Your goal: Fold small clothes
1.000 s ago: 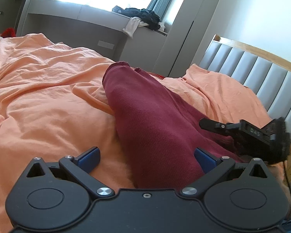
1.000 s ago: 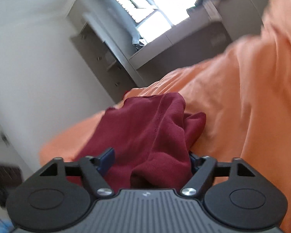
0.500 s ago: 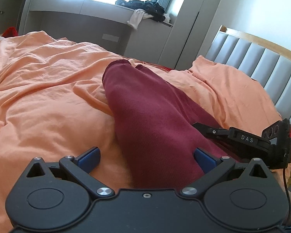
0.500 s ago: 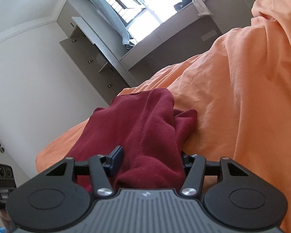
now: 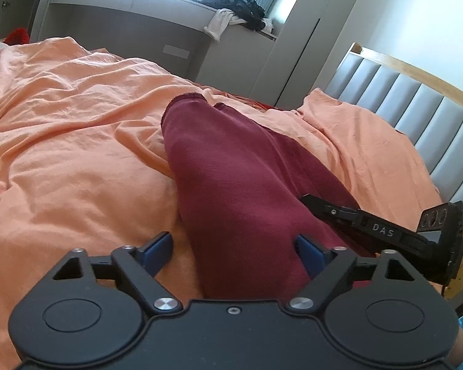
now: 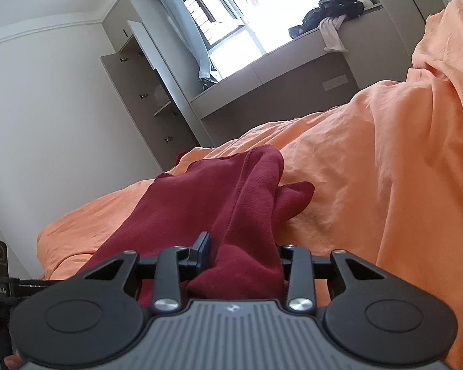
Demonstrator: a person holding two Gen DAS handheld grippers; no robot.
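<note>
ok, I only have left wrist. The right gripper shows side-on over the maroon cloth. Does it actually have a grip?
Observer: Looks like it. In the right wrist view the right gripper has its jaws drawn in on a bunch of the maroon garment, and cloth fills the gap.
Operator: Edge or middle of the piece?
Observer: A stitched seam runs from the grip up along the fabric, so probably near an edge.
Operator: Is it lying flat on that side?
Observer: No. A loose lobe sticks out sideways onto the orange duvet.
</note>
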